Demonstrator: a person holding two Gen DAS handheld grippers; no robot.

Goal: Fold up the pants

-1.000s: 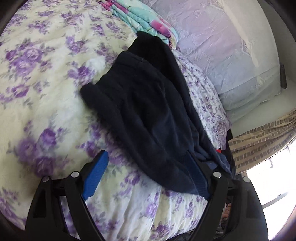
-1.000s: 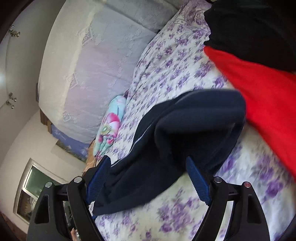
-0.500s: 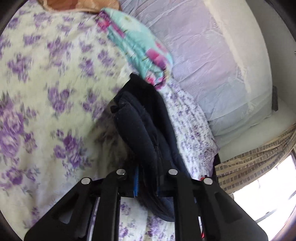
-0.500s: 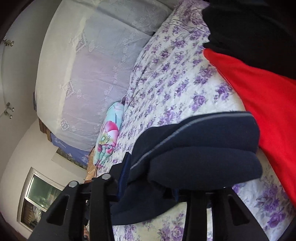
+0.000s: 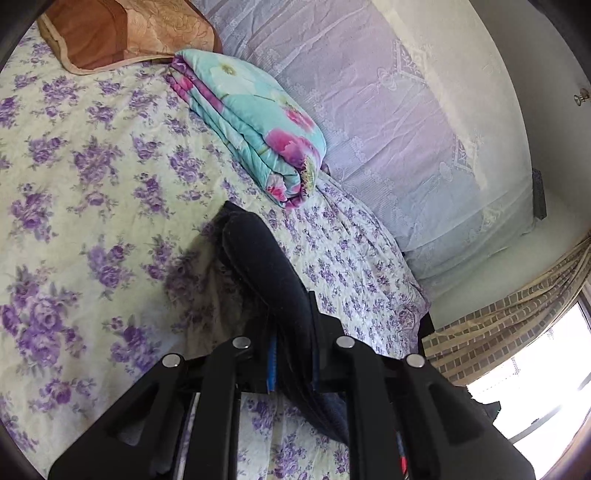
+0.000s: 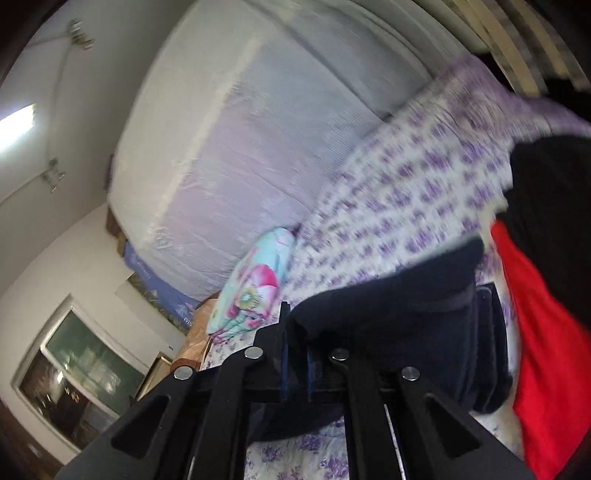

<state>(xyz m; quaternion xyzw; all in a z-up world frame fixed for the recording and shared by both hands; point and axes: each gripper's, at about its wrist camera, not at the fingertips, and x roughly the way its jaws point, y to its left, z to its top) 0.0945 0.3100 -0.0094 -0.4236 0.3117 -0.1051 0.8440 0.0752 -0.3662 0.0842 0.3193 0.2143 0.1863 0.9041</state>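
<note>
Hanging pinched between both tongs [image 5: 291, 363] [image 6: 295, 363], pants [image 5: 266, 266] [image 6: 399, 317]

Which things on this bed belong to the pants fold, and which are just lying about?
Part of the job:
- dark navy pants
- left tongs, shut on the pants
- right tongs, shut on the pants

Just lying about:
- folded floral quilt
- brown pillow
- red garment
- black garment
- checked curtain
</note>
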